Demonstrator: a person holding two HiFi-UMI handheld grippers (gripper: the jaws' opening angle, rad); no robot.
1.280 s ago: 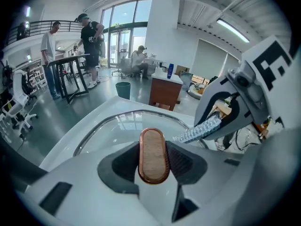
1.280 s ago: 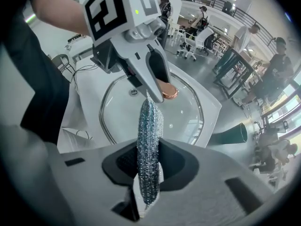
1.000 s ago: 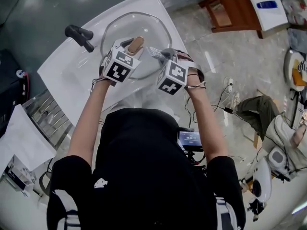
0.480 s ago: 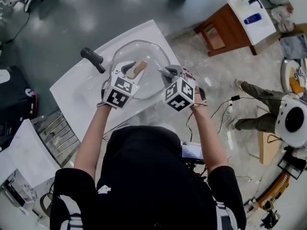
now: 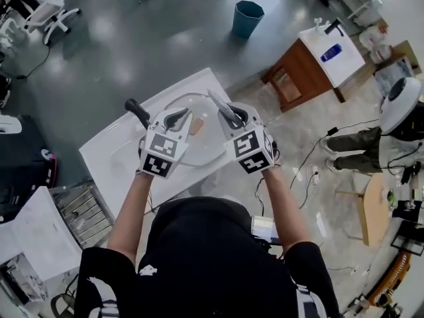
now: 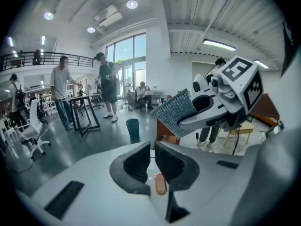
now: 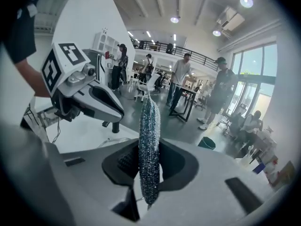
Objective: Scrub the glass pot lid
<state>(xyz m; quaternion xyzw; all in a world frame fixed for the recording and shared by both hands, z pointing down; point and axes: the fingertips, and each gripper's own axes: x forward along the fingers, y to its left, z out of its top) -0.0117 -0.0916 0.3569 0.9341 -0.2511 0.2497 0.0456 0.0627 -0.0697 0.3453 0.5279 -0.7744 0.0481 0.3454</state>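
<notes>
The glass pot lid (image 5: 201, 148) lies flat on the white table (image 5: 111, 159), its wooden knob (image 5: 196, 126) pointing up. Both grippers hang in the air above it. My left gripper (image 5: 176, 118) has just been closing; its jaws stand almost together with nothing between them. Past them, far below, the knob (image 6: 160, 184) shows. My right gripper (image 5: 232, 114) is shut on a silvery mesh scrub pad (image 7: 149, 147), which stands on edge between the jaws and sticks out ahead (image 5: 218, 103). In the left gripper view the pad (image 6: 176, 113) and the right gripper (image 6: 207, 108) appear at the right.
A black handle-shaped object (image 5: 138, 112) stands on the table left of the lid. A wire rack (image 5: 85, 208) is at the table's left, a wooden cabinet (image 5: 296, 73) and a blue bin (image 5: 246, 18) beyond. Cables (image 5: 311, 152) lie on the floor near a person (image 5: 371, 144) at the right.
Both grippers have lifted up and away from the lid, which stays on the table. The left jaws have gone from wide apart to nearly together. The right gripper keeps its pad.
</notes>
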